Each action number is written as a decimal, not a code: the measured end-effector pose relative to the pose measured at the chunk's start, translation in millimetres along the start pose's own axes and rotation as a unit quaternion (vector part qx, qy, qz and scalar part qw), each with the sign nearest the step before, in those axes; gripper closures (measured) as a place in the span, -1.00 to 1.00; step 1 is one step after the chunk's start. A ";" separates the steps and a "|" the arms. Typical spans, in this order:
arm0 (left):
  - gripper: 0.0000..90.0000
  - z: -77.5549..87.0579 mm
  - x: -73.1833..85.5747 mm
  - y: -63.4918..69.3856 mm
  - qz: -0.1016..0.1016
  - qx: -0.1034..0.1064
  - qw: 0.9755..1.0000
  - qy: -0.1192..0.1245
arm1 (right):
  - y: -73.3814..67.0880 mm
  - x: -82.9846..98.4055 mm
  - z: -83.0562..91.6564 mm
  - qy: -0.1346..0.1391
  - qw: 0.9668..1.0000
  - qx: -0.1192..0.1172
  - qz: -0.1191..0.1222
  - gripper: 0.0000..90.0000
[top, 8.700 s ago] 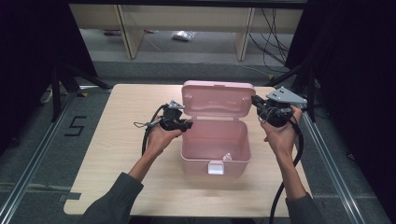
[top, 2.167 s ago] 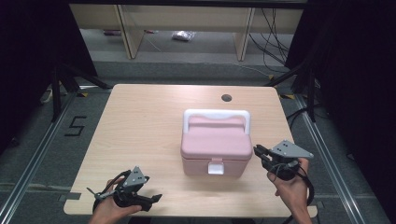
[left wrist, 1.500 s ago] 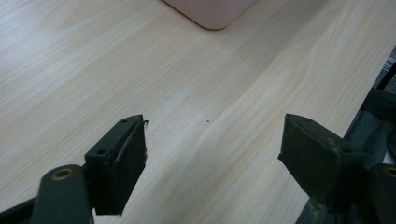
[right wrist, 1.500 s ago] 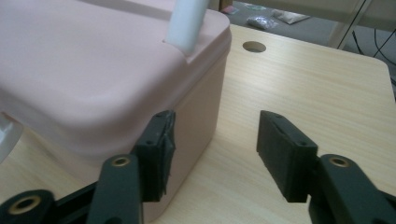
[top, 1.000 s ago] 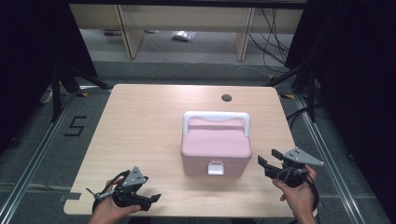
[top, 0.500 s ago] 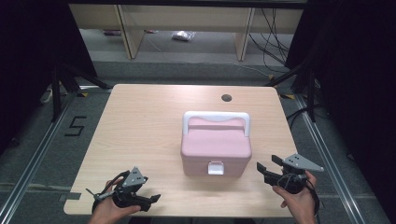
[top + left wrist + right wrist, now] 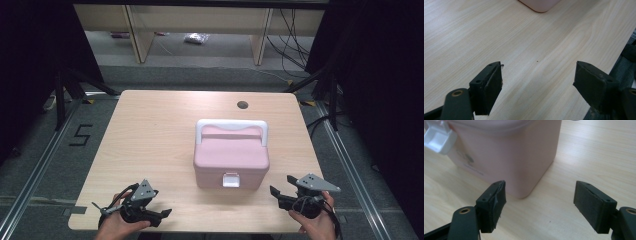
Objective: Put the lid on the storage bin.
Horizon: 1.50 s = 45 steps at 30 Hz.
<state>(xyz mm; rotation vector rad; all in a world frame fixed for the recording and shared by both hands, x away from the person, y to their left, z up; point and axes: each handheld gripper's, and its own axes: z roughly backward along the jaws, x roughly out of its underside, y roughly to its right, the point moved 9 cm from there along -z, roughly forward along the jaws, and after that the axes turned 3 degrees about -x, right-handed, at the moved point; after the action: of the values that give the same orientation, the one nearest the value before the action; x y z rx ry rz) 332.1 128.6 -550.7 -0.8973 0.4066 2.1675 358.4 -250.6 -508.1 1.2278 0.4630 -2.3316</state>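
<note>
Pink box [image 7: 231, 162], lid down, mid-tabletop [image 7: 150, 130]: at ten o'clock of right tongs [image 7: 281, 196], nearer; jaws just widened, empty. Left tongs [image 7: 159, 216] released, farther.

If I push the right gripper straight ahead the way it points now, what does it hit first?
Most likely the pink box: its near corner lies ahead of the open right gripper, nearer the left jaw. Bare table lies beyond the right jaw, and depth is hard to judge.
</note>
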 end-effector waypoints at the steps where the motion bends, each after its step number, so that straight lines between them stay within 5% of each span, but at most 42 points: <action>1: -0.50 0.0 0.1 -0.2 -0.001 0.000 1.000 0.000 | -0.6 1.5 -0.4 0.000 1.000 0.000 0.005 -0.41; 13: -0.51 -1.4 1.6 0.0 -0.002 0.000 1.000 -0.002 | -20.9 24.9 -2.3 -0.037 0.999 -0.029 0.006 -0.56; 19: -0.51 -3.2 5.0 2.2 -0.002 0.003 1.000 -0.010 | -25.7 32.5 1.2 -0.052 0.998 -0.022 0.026 -0.57; 22: -0.51 -3.0 4.9 2.2 -0.001 0.003 1.000 -0.007 | -29.4 36.8 2.0 -0.054 0.998 -0.032 0.019 -0.58; 23: -0.51 -2.9 4.8 2.6 0.002 0.003 1.000 -0.006 | -33.2 40.0 4.3 -0.065 0.998 -0.026 -0.002 -0.58; 25: -0.51 -2.4 5.4 3.3 0.000 0.008 1.000 -0.007 | -31.6 41.2 3.1 -0.063 0.997 -0.029 0.018 -0.58; 28: -0.51 -2.7 6.0 1.7 -0.008 0.002 1.000 -0.008 | -31.4 44.3 4.7 -0.069 0.997 -0.016 0.023 -0.57; 36: -0.51 -4.1 8.0 4.4 -0.002 0.004 1.000 -0.010 | -39.3 56.1 3.8 -0.096 0.995 -0.027 0.020 -0.57; 40: -0.51 -4.1 7.9 4.5 -0.004 0.005 1.000 -0.011 | -37.2 57.6 3.5 -0.103 0.994 -0.025 0.040 -0.57; 42: -0.51 -4.3 7.8 4.5 -0.004 0.005 1.000 -0.010 | -41.4 60.6 3.1 -0.112 0.993 -0.033 0.021 -0.57; 44: -0.51 -4.6 8.2 4.9 -0.003 0.005 1.000 -0.011 | -39.7 61.7 2.6 -0.116 0.992 -0.034 0.031 -0.56; 45: -0.51 -4.9 8.2 4.0 -0.008 0.004 1.000 -0.012 | -42.7 63.8 4.2 -0.124 0.992 -0.029 0.008 -0.56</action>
<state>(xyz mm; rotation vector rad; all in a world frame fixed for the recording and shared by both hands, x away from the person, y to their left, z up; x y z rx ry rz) 327.5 127.6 -560.0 -0.8673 0.3942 2.1589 300.9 -232.3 -555.7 0.8965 0.4284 -2.3978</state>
